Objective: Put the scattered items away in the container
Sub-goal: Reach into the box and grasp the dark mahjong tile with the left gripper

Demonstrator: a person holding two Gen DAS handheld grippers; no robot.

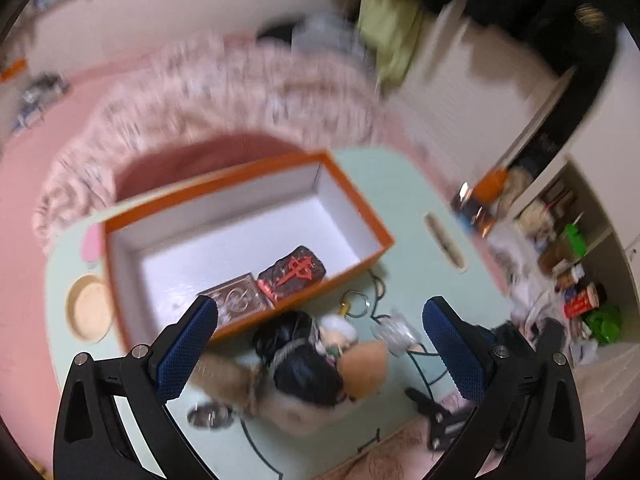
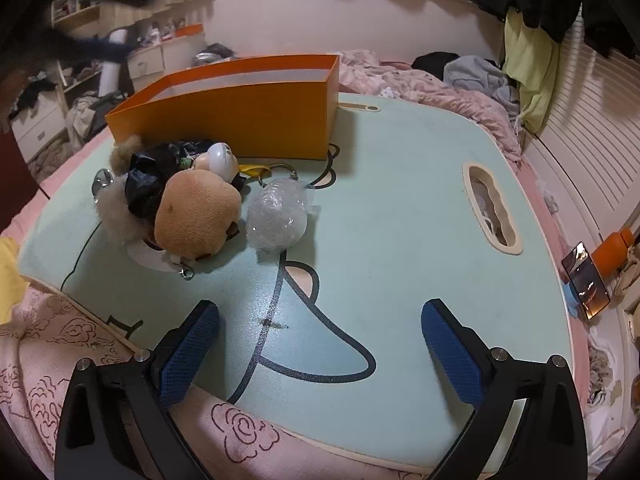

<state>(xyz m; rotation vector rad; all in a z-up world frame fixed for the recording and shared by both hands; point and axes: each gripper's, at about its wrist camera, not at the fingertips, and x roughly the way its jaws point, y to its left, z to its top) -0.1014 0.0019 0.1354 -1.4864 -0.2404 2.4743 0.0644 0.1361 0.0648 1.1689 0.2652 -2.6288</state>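
The orange box (image 1: 248,240) sits open-topped on the pale green table (image 1: 404,200), already holding two small packets (image 1: 264,284) at its near end, while the left gripper (image 1: 320,344) hangs spread and empty above the plush pile (image 1: 304,364) just outside the box wall. From the right wrist, the box (image 2: 240,120) stands behind that pile (image 2: 180,200) and a bubble-wrapped bundle (image 2: 277,213), and the right gripper (image 2: 320,344), jaws wide, holds nothing, seemingly poised for another pick.

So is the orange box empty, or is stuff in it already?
Not empty. The orange box is open on top, and two small boxes lie inside: a dark one with red markings and a clear one.
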